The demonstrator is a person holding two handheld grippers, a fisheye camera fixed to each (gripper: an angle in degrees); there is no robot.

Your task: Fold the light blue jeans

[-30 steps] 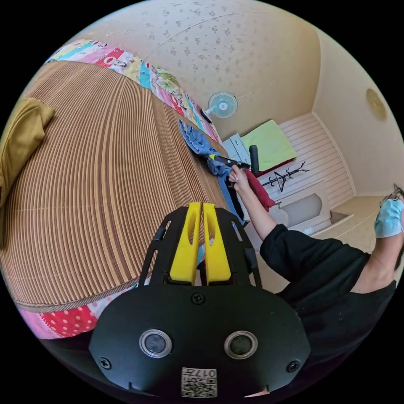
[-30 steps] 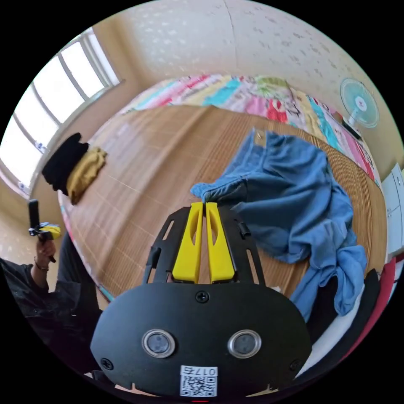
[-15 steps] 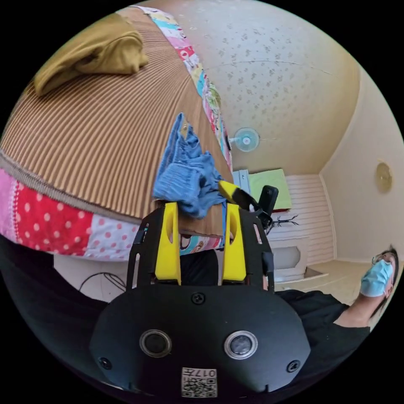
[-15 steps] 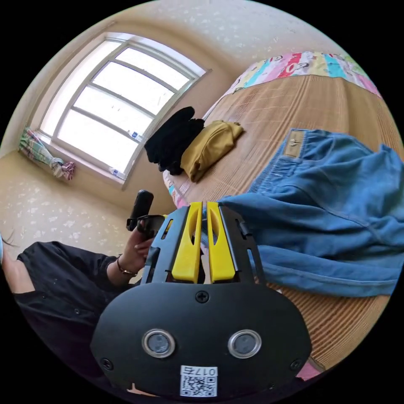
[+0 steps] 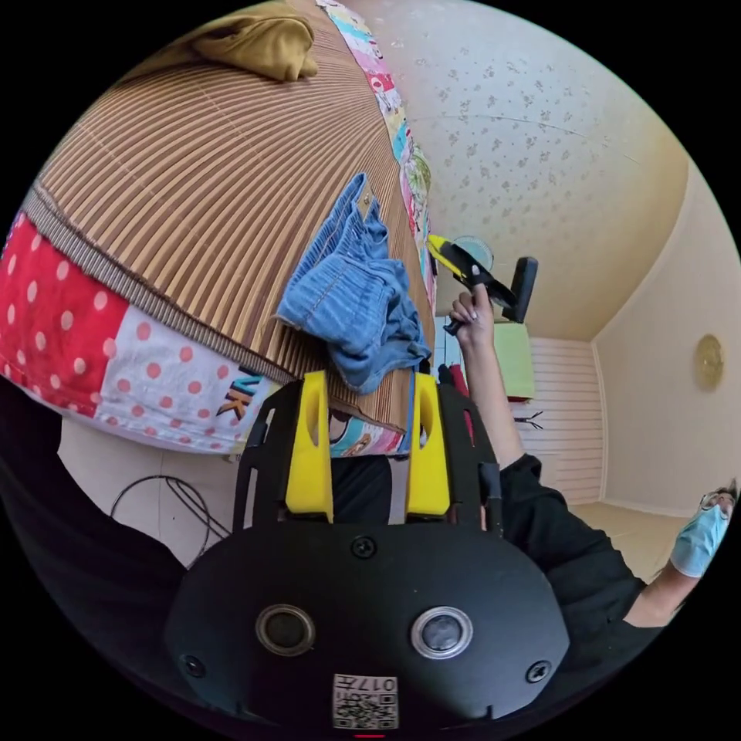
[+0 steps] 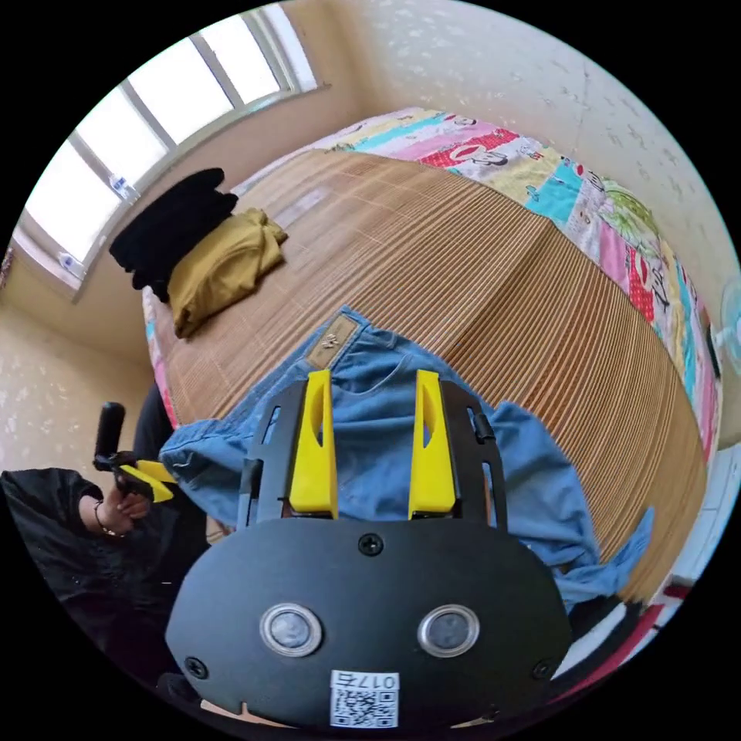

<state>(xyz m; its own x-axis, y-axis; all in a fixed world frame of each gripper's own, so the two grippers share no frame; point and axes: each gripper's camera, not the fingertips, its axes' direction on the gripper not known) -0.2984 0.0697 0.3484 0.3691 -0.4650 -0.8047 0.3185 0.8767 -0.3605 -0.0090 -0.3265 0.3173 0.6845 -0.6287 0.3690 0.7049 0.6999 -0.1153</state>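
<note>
The light blue jeans (image 5: 347, 297) lie crumpled on the bamboo mat (image 5: 193, 170), one bunch hanging over the mat's near edge. My left gripper (image 5: 370, 376) is open just short of that edge, with nothing between its jaws. In the same view a hand holds my right gripper (image 5: 441, 248) up in the air beyond the jeans. From above, my right gripper (image 6: 372, 373) hovers open over the jeans (image 6: 525, 478), whose waistband patch (image 6: 332, 340) faces up. Off the bed's side, in a hand, is my left gripper (image 6: 153, 478).
A mustard garment (image 6: 220, 270) and a black one (image 6: 174, 224) are piled at the mat's far corner by the window (image 6: 154, 108). A patchwork quilt (image 6: 587, 193) borders the mat. The person in black (image 5: 571, 563) stands beside the bed. A cable (image 5: 162, 502) hangs below the bed edge.
The right gripper was shut on the jeans' edge; it has opened, let go and risen above them. The left gripper, shut one second ago, stands open. The jeans were dragged toward the bed's near edge.
</note>
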